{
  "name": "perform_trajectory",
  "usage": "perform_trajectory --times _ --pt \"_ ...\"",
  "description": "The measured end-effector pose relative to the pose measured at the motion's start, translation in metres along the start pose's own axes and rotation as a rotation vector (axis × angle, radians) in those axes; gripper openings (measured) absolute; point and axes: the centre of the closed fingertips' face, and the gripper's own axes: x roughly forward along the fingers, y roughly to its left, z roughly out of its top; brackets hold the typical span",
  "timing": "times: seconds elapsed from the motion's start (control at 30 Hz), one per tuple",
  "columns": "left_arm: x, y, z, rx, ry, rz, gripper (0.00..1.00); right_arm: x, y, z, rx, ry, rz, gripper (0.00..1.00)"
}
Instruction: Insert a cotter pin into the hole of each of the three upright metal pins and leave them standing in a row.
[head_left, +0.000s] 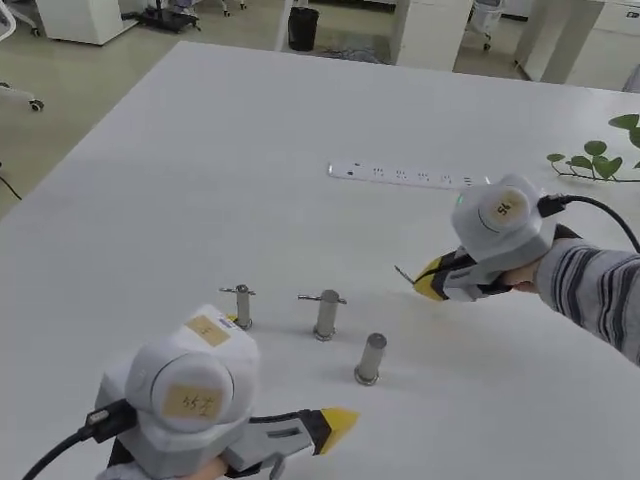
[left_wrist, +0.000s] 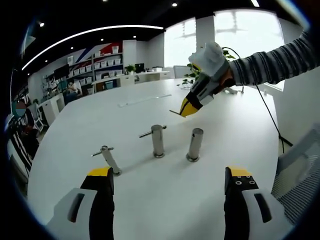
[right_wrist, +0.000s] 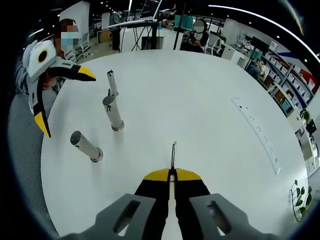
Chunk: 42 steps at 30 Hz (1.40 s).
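OK, two of three look done, so the step in hand is the last pin. Nearest me, left tool (left_wrist: 170, 174) sits low, jaws spread wide, gripping nothing and touching nothing; in the left gripper view the three pins stand out ahead between its jaws. I'd use it to steady the bare pin (head_left: 370, 358) low on the barrel, under the cross hole, so it can't tip or skate on the counter (head_left: 180, 200) when the cotter goes in. Can't make out which way the hole faces, so check that first, then turn the pin or swing the approach to suit. Bare pin is upright, nearest of the three and a bit out of line toward me; behind it the middle pin (head_left: 325, 316) and the left pin (head_left: 242, 308) each carry fitted cotters (head_left: 322, 298) crosswise near the top. Go in level and slow, cotter axis on hole axis; it's thin and I'd expect it to bend or slip in the jaws if pushed off-axis. Nudge the bare pin into the row once it's in. Further out, right tool (head_left: 428, 282) is clenched on the cotter pin (right_wrist: 173, 150), pinched at its tail with most of the length poking out ahead, apparently off the counter and well apart from the bare pin. Power strip (head_left: 405, 175) beyond is out of the way.
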Motion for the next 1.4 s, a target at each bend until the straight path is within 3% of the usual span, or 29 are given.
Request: perform_trajectory --times 0.2,0.33,0.43,0.53,0.83,1.03,1.4 --pt "-0.003 0.000 0.006 -0.017 -0.025 -0.006 0.87 -0.014 0.016 0.005 -0.090 -0.023 -0.004 0.00" --pt "-0.006 0.000 0.011 -0.021 -0.049 -0.011 0.78 -0.022 0.025 0.009 -0.138 -0.032 -0.009 0.00" --pt "-0.007 -0.006 0.014 -0.028 -0.057 -0.036 0.72 -0.028 0.035 0.014 -0.182 -0.045 -0.011 0.00" --pt "-0.007 -0.012 0.022 -0.080 -0.082 -0.070 0.69 -0.032 0.043 0.017 -0.225 -0.053 -0.013 0.00" --pt "-0.007 -0.022 0.035 -0.119 -0.112 -0.137 0.56 -0.039 0.070 0.022 -0.354 -0.060 -0.016 0.00" --pt "-0.005 -0.028 0.038 -0.148 -0.104 -0.170 0.46 -0.045 0.093 0.031 -0.436 -0.080 0.002 0.00" --pt "-0.004 -0.039 0.042 -0.220 -0.109 -0.213 0.26 -0.049 0.126 0.046 -0.519 -0.129 0.036 0.00"
